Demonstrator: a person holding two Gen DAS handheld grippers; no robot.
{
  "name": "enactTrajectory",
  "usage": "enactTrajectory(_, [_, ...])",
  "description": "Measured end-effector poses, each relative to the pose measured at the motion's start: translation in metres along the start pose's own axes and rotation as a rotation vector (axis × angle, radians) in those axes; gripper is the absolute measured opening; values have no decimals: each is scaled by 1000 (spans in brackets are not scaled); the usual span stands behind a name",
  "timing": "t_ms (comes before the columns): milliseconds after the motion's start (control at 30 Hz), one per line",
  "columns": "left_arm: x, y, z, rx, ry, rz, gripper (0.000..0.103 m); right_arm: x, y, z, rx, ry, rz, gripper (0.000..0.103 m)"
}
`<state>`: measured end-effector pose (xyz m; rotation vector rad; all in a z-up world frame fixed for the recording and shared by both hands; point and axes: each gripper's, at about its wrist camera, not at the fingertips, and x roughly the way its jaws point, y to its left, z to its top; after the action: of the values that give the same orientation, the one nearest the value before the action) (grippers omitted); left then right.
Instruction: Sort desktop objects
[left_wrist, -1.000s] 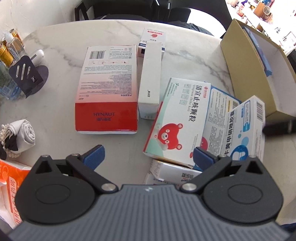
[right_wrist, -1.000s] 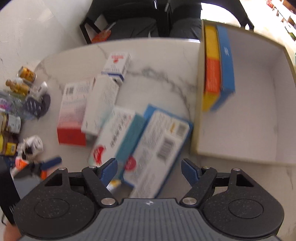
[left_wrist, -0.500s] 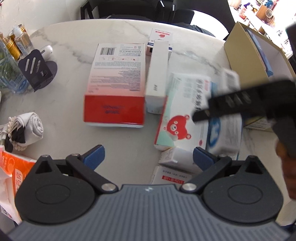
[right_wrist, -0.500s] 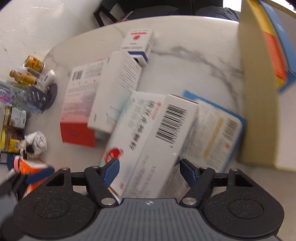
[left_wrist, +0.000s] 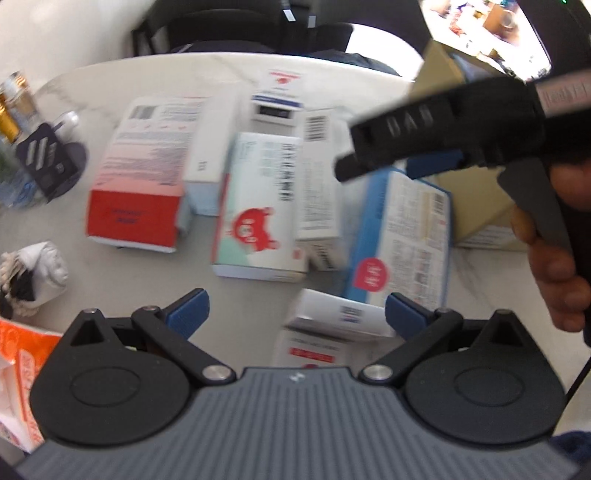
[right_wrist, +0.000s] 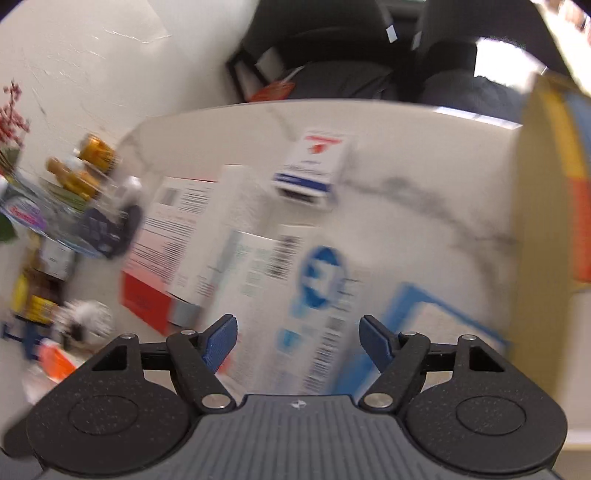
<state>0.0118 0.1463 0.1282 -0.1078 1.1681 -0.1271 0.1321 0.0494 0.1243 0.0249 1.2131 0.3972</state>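
Observation:
Several medicine boxes lie in a pile on the marble table (left_wrist: 122, 280). A white-and-blue box (right_wrist: 317, 295) rests across the bear-print box (left_wrist: 255, 218), between the fingers of my open right gripper (right_wrist: 299, 338). I cannot tell whether the pads touch it. From the left wrist view the right gripper (left_wrist: 369, 164) reaches in from the right, held by a person's hand (left_wrist: 554, 280). My left gripper (left_wrist: 295, 314) hangs open and empty above small white boxes (left_wrist: 332, 321). A red-and-white box (left_wrist: 136, 192) and a flat blue box (left_wrist: 402, 236) lie on either side. Both views are blurred.
An open cardboard box (right_wrist: 535, 221) with upright coloured packs stands at the right. Gold-capped bottles (right_wrist: 85, 166), a black stand (left_wrist: 48, 162), a rolled cloth (left_wrist: 37, 273) and an orange pack (left_wrist: 22, 369) crowd the left edge. Dark chairs sit beyond the table.
The right gripper came down and in over the pile and now straddles the white-and-blue box. That box has shifted left off the flat blue box onto the bear-print box. The left gripper stays open.

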Motion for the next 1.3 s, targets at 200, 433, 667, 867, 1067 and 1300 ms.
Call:
enactTrajectory(200, [-3, -23, -4, 82, -22, -127, 103, -18, -27, -38, 30, 48, -79, 77])
enactTrajectory(433, [-16, -71, -10, 226, -86, -213, 103, -31, -58, -70, 52, 64, -73, 78])
enactTrajectory(667, [27, -108, -14, 241, -50, -108, 103, -62, -110, -98, 64, 13, -88, 80])
enactTrajectory(867, [75, -130, -12, 251, -1, 124, 103, -72, -153, -131, 119, 27, -51, 80])
enactTrajectory(1067, [111, -144, -15, 309, 38, 275, 103, -67, -178, -150, 193, 27, 82, 80])
enactTrajectory(1300, [110, -136, -13, 366, 36, 237, 103, -57, -183, -154, 281, -21, 189, 80])
